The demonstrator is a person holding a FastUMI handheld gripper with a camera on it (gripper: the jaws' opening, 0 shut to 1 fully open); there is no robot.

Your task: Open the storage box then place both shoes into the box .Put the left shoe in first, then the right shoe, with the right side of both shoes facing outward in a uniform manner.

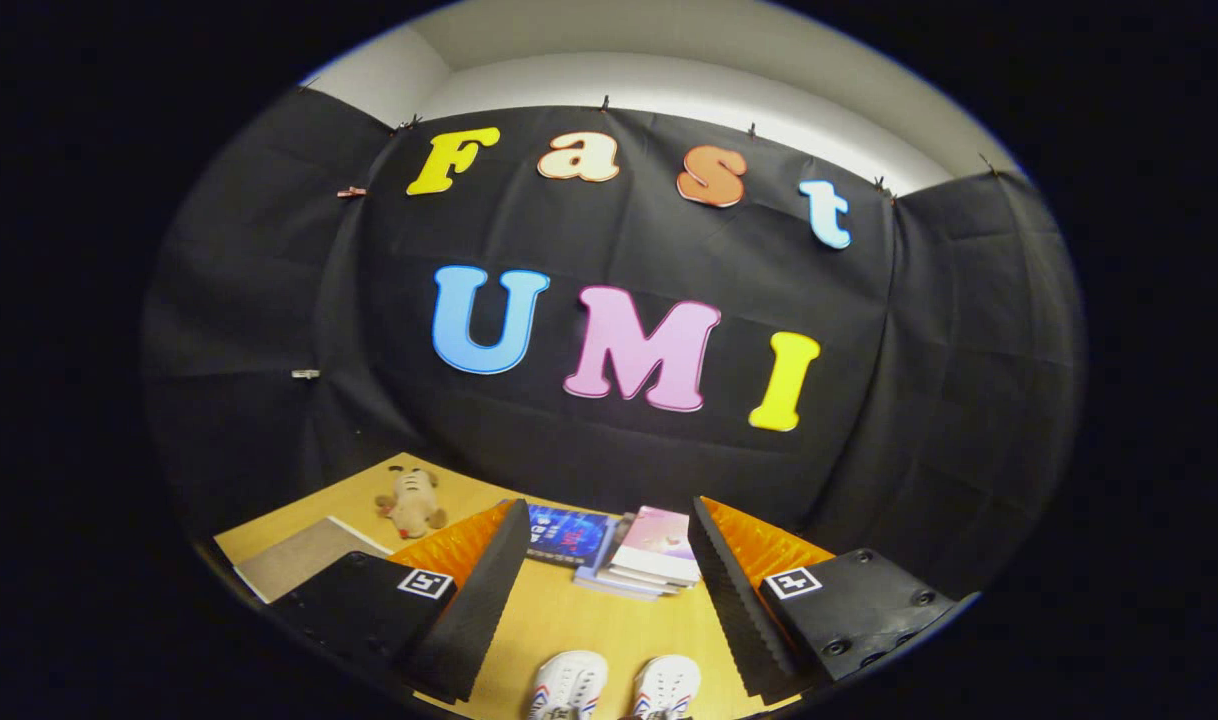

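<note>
Two white shoes with red and blue stripes stand side by side on the wooden table, toes pointing toward the booth wall: one shoe and its mate. They lie between and below my fingers. My gripper is open, held above the table, with nothing between its fingers. A flat grey-beige thing, perhaps a box lid or board, lies on the table beyond the left finger.
A stack of books lies just ahead of the fingers by the cloth wall. A small plush toy lies further left on the wooden table. The black cloth closes off the back and both sides.
</note>
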